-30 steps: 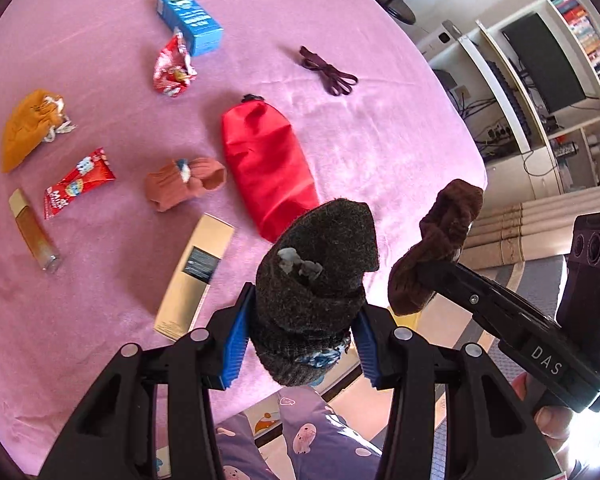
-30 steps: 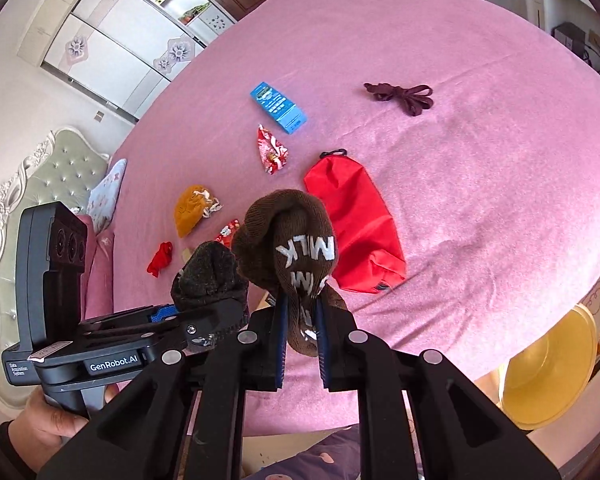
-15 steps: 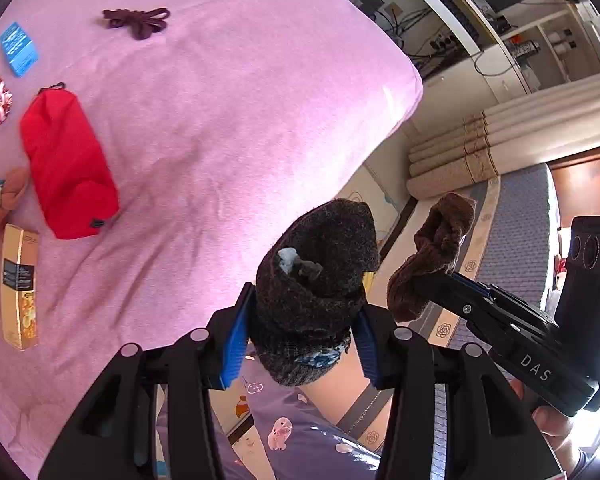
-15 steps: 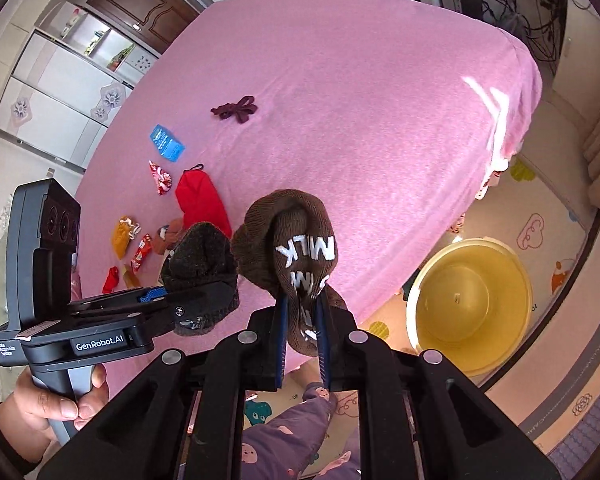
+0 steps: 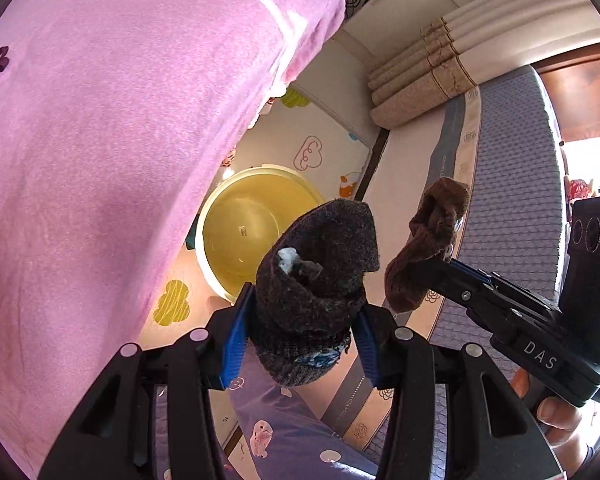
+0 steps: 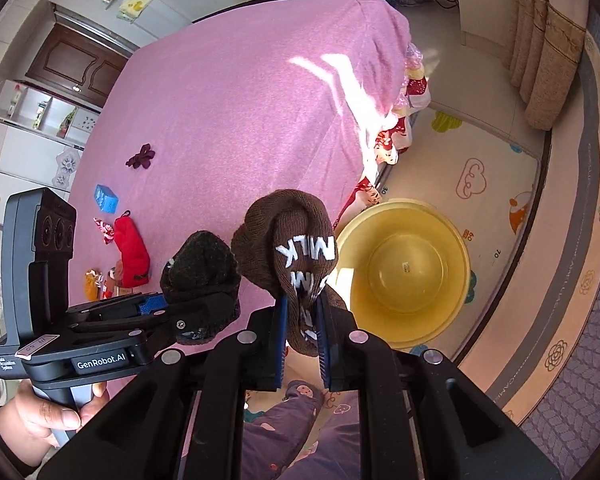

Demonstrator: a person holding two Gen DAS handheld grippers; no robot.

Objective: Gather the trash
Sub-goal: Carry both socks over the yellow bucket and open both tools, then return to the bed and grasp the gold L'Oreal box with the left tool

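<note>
Charcoal sock [image 5: 320,276]: fuzzy, dark grey knit, bunched into a lump with a pale scrap poking from its fold; it is sitting gripped between the blue pads of the left gripper [image 5: 300,336], above the floor beside the bed.
Brown sock [image 6: 296,248]: ribbed knit lettered "MILK" in white, being pinched tightly by the right gripper [image 6: 302,340].
Yellow basin [image 6: 452,256]: standing on the play mat [image 6: 492,176], holding nothing but a small label.

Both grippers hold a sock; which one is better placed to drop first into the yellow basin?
Probably the left gripper: its dark sock overlaps the yellow basin, whereas the right gripper views it off to the side.
</note>
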